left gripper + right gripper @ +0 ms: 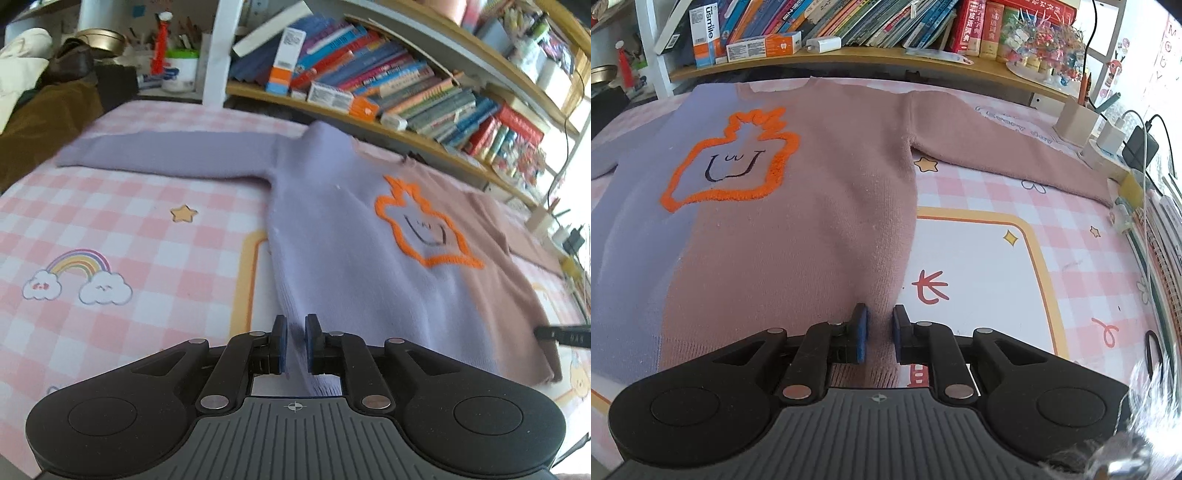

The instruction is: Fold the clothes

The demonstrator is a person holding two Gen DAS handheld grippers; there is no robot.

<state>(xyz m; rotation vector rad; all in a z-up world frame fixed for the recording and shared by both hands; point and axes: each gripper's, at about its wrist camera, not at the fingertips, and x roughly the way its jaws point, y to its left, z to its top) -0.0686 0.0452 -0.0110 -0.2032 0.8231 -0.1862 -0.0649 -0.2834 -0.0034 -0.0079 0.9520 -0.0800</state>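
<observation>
Pink-and-white checked cloth [979, 192], printed with stars, a rainbow and clouds, covered the desk, and a two-tone knitted sweater [820, 206], lilac on one half and dusty pink on the other, lay flat on it with both sleeves spread outwards. An orange fuzzy outline with a small drawn face [733, 162] sat on its chest. Behind it a curved wooden shelf [849, 61] held a leaning row of books [871, 22], a white-and-orange box reading "usmile" [708, 35] and a long toothpaste carton [764, 45] whose print was too small to read. A beige pen holder [1075, 123] near the far right corner carried a few pencils.

At the sweater's hem the left gripper [295, 345] had its blue pads clenched on a pinch of lilac knit, while the right gripper [880, 338] pinched the pink corner of the hem in the same way.
</observation>
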